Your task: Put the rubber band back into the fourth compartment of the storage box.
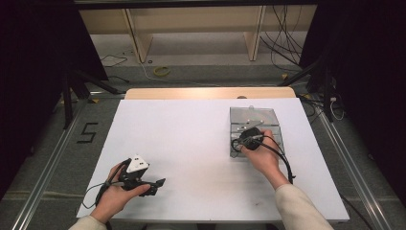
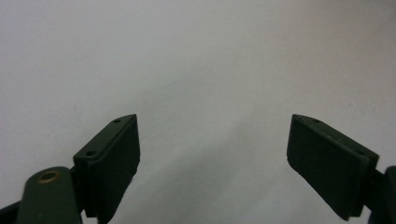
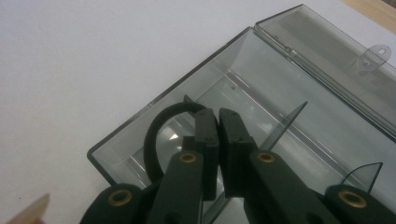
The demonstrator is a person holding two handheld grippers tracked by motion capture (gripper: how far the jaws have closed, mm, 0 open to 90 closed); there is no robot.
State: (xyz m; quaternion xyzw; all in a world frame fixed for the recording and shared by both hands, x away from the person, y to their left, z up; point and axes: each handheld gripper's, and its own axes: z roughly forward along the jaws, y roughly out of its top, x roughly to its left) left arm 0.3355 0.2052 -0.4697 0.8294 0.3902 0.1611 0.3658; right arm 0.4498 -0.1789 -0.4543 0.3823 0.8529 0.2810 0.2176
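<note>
Clear plastic box point(image 1: 255, 130) lying open right of centre in the high view, on the white desk point(image 1: 191, 143), hinged lid point(image 3: 336, 51) thrown back toward the upper right of the right gripper view. Right tongs point(image 3: 218, 122) clenched, jaws all but meeting, poised over the box interior; whether anything thin is pinched between them, impossible to tell. Black cable point(image 3: 156, 135) looping just left of the jaws. Transparent divider point(image 3: 285, 123) standing upright inside the box, just right of the jaw tips. Right hand point(image 1: 261, 153) resting at the near edge of the box in the high view. Left tongs point(image 2: 212, 140) released, jaws spread wide, nothing between them, bare desk beneath. Left hand point(image 1: 117, 189) at lower left of the high view, well apart from the box.
</note>
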